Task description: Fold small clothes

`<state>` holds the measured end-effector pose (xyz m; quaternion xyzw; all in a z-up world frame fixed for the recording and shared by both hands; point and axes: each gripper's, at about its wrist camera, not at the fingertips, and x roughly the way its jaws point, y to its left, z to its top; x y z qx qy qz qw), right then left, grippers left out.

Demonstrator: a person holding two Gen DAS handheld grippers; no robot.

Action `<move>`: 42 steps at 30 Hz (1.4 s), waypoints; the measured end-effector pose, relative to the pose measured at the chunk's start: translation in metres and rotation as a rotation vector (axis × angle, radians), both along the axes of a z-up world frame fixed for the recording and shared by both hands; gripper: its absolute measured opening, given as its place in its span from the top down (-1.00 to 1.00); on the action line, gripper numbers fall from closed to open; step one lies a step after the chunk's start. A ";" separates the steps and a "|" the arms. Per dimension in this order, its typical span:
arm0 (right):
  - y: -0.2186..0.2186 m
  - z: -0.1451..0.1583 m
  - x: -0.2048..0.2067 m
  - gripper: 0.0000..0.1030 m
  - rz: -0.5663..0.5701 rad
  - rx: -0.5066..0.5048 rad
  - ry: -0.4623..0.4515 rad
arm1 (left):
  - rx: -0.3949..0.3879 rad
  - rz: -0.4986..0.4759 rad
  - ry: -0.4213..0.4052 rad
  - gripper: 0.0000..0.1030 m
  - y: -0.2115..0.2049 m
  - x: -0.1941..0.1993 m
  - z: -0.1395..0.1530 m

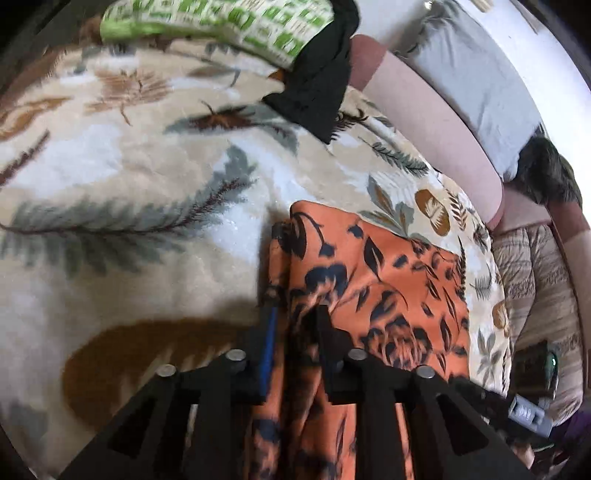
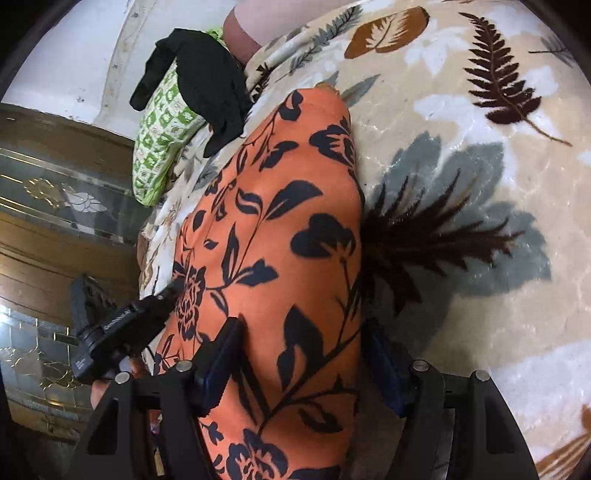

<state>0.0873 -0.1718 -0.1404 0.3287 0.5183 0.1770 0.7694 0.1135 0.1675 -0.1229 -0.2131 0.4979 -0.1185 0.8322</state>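
An orange garment with a black floral print (image 1: 384, 280) lies on a leaf-patterned blanket (image 1: 147, 192). In the left wrist view my left gripper (image 1: 295, 306) is shut on a bunched edge of this garment, which hangs between its fingers. In the right wrist view the same garment (image 2: 280, 236) fills the middle, and my right gripper (image 2: 303, 332) has its jaws on either side of a wide fold of the cloth, gripping it. The left gripper (image 2: 162, 295) shows at the garment's left edge in that view.
A black garment (image 1: 321, 74) and a green-and-white patterned cloth (image 1: 229, 22) lie at the far end of the blanket (image 2: 461, 258). A pink bolster (image 1: 432, 122) and grey pillow (image 1: 476, 81) sit along the right. A wooden glass-fronted cabinet (image 2: 55, 221) stands beside the bed.
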 end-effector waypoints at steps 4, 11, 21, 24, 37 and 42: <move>-0.015 0.004 -0.017 -0.36 -0.050 0.031 -0.002 | 0.009 -0.025 -0.050 0.28 -0.002 -0.038 0.016; -0.004 0.013 -0.051 -0.38 -0.024 0.046 -0.024 | 0.047 -0.045 0.006 0.65 -0.003 -0.077 -0.025; -0.015 0.015 -0.067 -0.37 -0.074 0.073 -0.026 | 0.117 -0.068 -0.110 0.24 -0.011 -0.088 0.026; -0.022 0.014 -0.067 -0.37 -0.084 0.071 -0.017 | 0.157 -0.063 -0.100 0.20 -0.015 -0.085 0.026; -0.012 0.020 -0.059 -0.37 -0.062 0.040 -0.040 | 0.252 -0.065 -0.114 0.05 -0.027 -0.077 0.030; -0.010 0.023 -0.060 -0.37 -0.061 0.035 -0.048 | 0.275 -0.068 -0.124 0.04 -0.031 -0.078 0.034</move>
